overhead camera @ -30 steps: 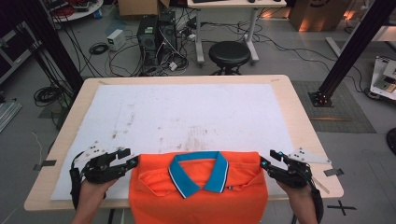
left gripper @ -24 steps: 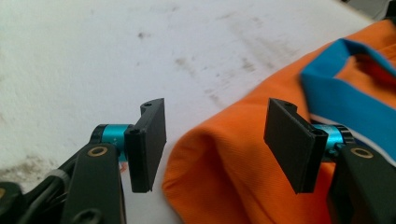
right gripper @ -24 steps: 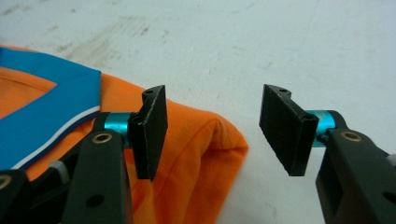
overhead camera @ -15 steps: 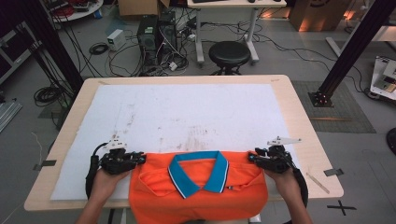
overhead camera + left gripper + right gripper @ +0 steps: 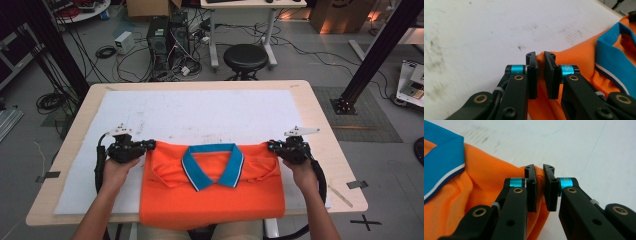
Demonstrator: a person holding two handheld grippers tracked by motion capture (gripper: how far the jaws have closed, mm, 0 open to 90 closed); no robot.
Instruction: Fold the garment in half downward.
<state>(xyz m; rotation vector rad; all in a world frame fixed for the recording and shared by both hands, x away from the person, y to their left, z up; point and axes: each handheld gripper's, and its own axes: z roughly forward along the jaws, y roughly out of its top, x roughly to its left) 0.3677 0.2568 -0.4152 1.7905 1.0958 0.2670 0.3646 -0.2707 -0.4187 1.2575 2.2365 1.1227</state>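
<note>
An orange polo shirt (image 5: 215, 197) with a blue collar (image 5: 212, 165) lies folded at the near edge of the table, its hem hanging over the edge. My left gripper (image 5: 150, 146) pinches the shirt's left shoulder corner. In the left gripper view the jaws (image 5: 541, 56) have just been closing and a fold of orange cloth (image 5: 579, 57) is squeezed between them. My right gripper (image 5: 271, 146) holds the right shoulder corner the same way. Its jaws (image 5: 539, 168) have also just been closing, with a ridge of orange fabric (image 5: 486, 177) clamped between them.
A white, smudged mat (image 5: 200, 110) covers most of the wooden table (image 5: 330, 150). Beyond the far edge stand a black stool (image 5: 246, 56), a computer tower (image 5: 157, 42) and loose cables. Black frame posts rise at the back left and right.
Both grippers came in from the sides to the shirt's shoulder corners and closed on the cloth. The shirt's top edge now lies farther up the table.
</note>
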